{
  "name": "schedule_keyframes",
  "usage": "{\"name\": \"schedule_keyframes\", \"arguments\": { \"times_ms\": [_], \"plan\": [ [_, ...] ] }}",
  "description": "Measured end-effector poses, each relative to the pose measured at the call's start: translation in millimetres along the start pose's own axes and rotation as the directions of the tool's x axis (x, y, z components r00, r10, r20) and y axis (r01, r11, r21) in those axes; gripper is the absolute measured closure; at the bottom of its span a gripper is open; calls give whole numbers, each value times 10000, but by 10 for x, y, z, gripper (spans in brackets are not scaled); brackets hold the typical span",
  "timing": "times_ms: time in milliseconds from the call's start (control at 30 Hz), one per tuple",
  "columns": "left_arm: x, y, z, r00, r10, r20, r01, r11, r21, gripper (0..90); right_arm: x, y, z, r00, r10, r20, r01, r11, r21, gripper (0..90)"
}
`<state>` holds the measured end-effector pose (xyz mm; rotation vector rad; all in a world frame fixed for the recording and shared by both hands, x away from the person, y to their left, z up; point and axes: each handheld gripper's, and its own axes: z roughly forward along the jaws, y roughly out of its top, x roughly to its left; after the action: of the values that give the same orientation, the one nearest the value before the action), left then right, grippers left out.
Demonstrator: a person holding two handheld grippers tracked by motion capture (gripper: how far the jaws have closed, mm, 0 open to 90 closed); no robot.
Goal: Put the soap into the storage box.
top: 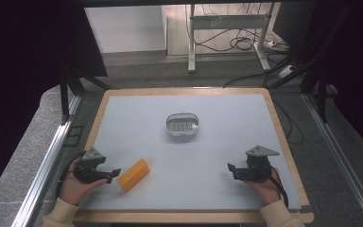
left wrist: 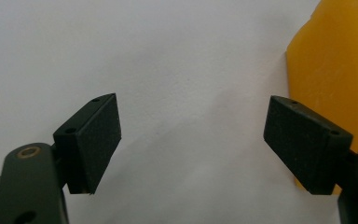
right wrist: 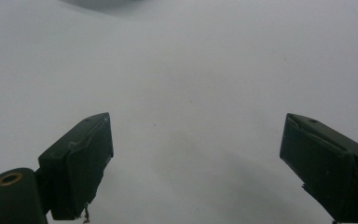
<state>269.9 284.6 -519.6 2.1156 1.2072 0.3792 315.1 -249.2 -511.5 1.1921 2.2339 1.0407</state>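
Orange block [top: 133, 175] lies on the grey mat [top: 217, 156], just beside the left gripper [top: 113, 174], at its 3 o'clock. Those jaws stand wide and hold nothing. Right gripper [top: 230, 168], well apart, is wide and empty too.

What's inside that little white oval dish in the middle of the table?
The dish holds a greenish insert with rows of small pale bumps. What they are is too small to tell, and whatever lies beneath the insert is covered.
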Motion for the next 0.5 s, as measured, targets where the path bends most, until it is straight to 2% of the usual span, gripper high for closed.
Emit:
{"name": "schedule_keyframes", "arguments": {
  "times_ms": [500],
  "plan": [
    [8, 115, -137, 9997, 36, 230, -36, 10000, 20, 197, 28, 0, -11, 10000, -90, -11, 90, 9999, 71, 105]
  ]
}}
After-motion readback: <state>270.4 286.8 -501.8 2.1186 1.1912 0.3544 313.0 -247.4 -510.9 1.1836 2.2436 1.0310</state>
